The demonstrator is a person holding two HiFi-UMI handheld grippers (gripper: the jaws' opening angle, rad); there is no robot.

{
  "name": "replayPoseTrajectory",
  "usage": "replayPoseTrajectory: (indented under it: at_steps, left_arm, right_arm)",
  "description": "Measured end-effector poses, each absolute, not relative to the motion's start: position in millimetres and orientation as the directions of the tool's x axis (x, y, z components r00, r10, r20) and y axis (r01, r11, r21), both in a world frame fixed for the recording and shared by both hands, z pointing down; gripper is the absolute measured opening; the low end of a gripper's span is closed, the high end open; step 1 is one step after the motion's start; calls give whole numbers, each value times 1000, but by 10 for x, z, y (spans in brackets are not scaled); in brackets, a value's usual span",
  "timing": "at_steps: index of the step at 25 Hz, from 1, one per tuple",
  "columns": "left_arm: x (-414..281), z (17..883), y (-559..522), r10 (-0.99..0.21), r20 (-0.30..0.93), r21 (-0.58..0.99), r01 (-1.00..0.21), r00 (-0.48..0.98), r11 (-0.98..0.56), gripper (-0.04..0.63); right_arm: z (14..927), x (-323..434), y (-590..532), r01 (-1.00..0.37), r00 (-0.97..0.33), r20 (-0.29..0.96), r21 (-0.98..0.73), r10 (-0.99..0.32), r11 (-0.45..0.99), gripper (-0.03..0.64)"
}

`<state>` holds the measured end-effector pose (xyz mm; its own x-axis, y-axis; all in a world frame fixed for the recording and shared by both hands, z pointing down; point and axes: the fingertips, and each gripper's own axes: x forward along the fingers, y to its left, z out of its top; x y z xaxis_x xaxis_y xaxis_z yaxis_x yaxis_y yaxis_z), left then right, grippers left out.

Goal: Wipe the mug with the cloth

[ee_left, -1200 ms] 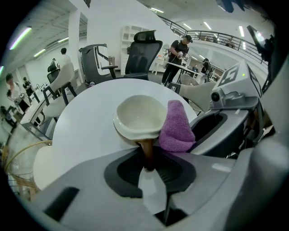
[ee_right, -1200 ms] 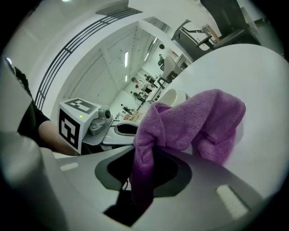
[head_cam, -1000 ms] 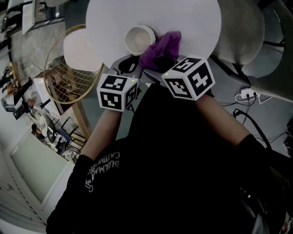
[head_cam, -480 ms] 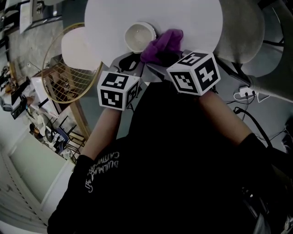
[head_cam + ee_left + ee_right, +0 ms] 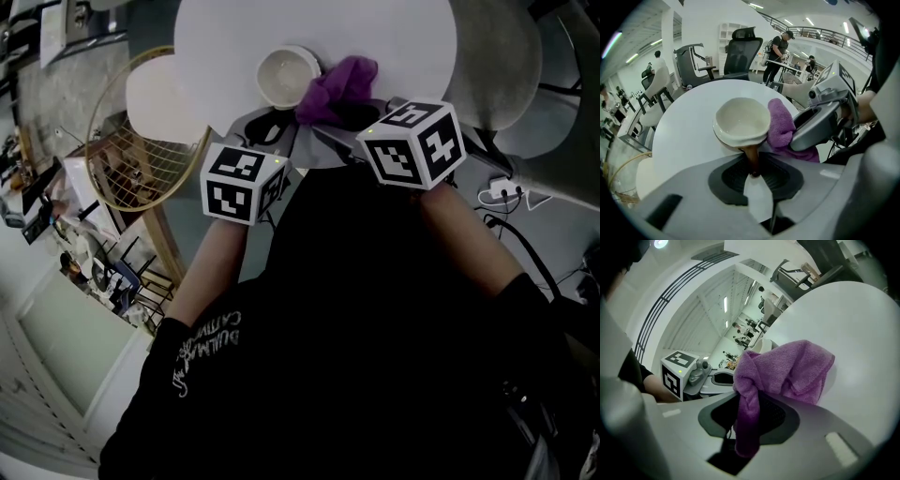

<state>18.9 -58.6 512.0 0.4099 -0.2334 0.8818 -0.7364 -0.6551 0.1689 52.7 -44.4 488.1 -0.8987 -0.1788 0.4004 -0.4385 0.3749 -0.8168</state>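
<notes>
The mug, cream inside with a brown handle, sits at the near edge of a round white table, its mouth facing up. We cannot tell whether its base rests on the tabletop or hangs just above it. Our left gripper has its jaws pinched on the handle, with only a narrow gap between them, filled by the handle. Our right gripper has its jaws closed on a purple cloth. One end of the cloth hangs down between the jaws and the rest bunches out in front. The bunched part presses against the side of the mug that faces the right gripper.

Apart from the mug and cloth, the tabletop we see is plain and bare. Beside it, on our left, stands a smaller white round seat and a wire basket with a gold rim. On our right is a second, greyer round table, with a white power strip and cables on the grey floor below it.

The room is a large, bright hall with white walls. Black office chairs stand beyond the table, a few people stand at desks further back, and a railed gallery runs along the upper level.
</notes>
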Motion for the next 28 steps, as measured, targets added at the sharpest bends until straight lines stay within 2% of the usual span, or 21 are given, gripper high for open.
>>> replayPoseTrajectory:
  at_steps: [13,21,28]
  left_arm:
    - [243,5162,-575,-201,890,172,-710,409,-683,74]
    - [256,5166,-535,-159,903,171,-671,400,-721,87]
    - [288,5183,-511,-125,908,177,-636,401,-751,94]
  right_arm:
    - [4940,932,-740,-469,-881,406,-816,-243,338,120]
    - [4914,969,-846,-481,-876,430,-793,-216,372,120]
    - [4933,975,-873,-469,-878,400,-829,-263,304,120]
